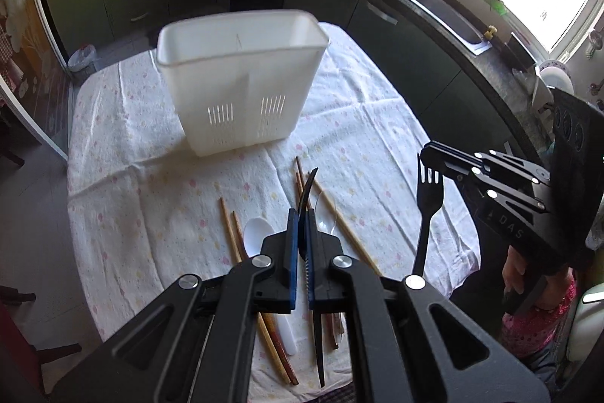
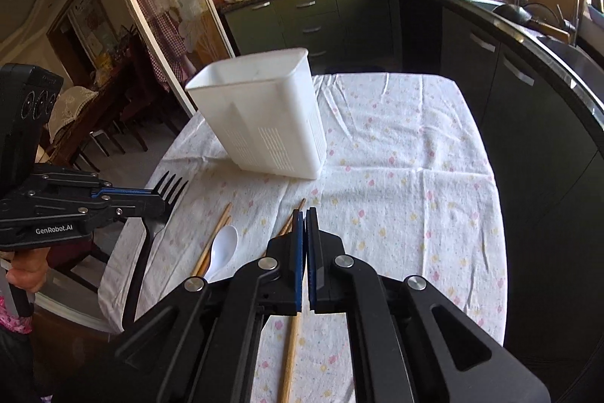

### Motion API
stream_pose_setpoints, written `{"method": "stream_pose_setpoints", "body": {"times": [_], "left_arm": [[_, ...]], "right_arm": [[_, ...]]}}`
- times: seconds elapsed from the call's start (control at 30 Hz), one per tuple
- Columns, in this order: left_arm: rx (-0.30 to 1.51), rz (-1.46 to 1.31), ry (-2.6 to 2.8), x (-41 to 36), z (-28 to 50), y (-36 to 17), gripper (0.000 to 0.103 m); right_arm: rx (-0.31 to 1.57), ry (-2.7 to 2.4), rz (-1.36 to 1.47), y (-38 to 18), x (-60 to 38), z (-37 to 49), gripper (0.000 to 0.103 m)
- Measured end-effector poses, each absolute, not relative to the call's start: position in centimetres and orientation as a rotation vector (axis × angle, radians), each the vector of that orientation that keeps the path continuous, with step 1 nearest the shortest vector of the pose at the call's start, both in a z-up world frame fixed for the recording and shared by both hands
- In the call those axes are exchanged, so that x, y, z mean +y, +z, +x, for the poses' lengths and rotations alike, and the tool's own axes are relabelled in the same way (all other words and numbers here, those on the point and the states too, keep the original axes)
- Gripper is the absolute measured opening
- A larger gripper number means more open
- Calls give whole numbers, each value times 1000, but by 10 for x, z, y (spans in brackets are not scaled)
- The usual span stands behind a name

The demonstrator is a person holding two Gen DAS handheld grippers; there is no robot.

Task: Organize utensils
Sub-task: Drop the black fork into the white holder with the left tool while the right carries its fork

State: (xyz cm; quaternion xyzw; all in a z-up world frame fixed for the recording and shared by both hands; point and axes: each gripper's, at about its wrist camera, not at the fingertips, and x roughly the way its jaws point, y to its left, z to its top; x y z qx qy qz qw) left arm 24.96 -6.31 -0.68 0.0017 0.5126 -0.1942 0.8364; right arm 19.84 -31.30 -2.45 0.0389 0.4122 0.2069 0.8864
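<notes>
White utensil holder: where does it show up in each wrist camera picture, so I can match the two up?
Left wrist view: the white utensil holder stands upper centre on the floral cloth.
Right wrist view: it stands upper centre-left, turned corner-on.
Shared landmark: the white spoon lies on the cloth beside chopsticks, nearer the camera than the holder in both.

My left gripper (image 1: 301,214) and right gripper (image 2: 305,212) are matt black plastic, with blue rubbery-looking pads (image 1: 292,252) and bright polished metal pivot pins (image 1: 263,260). The black fork (image 2: 171,189) looks like smooth plastic with a dull sheen. The utensil caddy (image 1: 241,82) is smooth white plastic, faintly translucent. The tablecloth (image 1: 151,176) is soft, creased cloth with a matt print. The chopsticks (image 1: 230,229) are plain wood; the white spoon (image 1: 256,233) is glossy plastic. The countertop (image 2: 547,44) is dark and glossy.
</notes>
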Motion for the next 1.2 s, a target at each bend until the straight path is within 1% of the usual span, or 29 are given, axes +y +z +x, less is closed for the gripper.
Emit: {"method": "stream_pose_setpoints", "body": {"times": [0.17,0.27,0.4,0.5,0.7,0.9,0.97,1.0,1.03,1.07,1.13,1.17,1.2], "left_arm": [[836,-33,-392,-56,266,55,3],[686,-54,-362,-53,281,81,3],[508,-64,-293,-51,305,100,3],[399,-39,-229,-53,323,99,3],[285,11,-136,-55,352,77,3],[350,36,-125,-54,364,43,4],[362,40,-123,-50,361,32,6],[368,44,-119,-48,361,28,12],[376,43,-117,-46,361,24,21],[384,32,-118,-43,361,21,26],[395,8,-116,-35,359,16,45],[396,-2,-114,-33,358,15,50],[392,-15,-118,-30,356,15,62]], "right_arm": [[678,351,72,18,-327,197,3],[625,322,71,37,-335,202,3],[587,305,65,47,-332,215,3],[581,302,55,52,-327,226,3],[565,300,42,50,-318,240,3],[500,278,32,69,-306,255,3],[456,265,18,81,-299,258,3],[439,261,13,88,-295,260,3],[425,257,7,93,-290,263,3],[412,249,-5,98,-285,266,3],[383,231,-32,108,-274,271,3],[367,220,-43,113,-271,275,3],[352,209,-53,117,-266,278,3]]}}
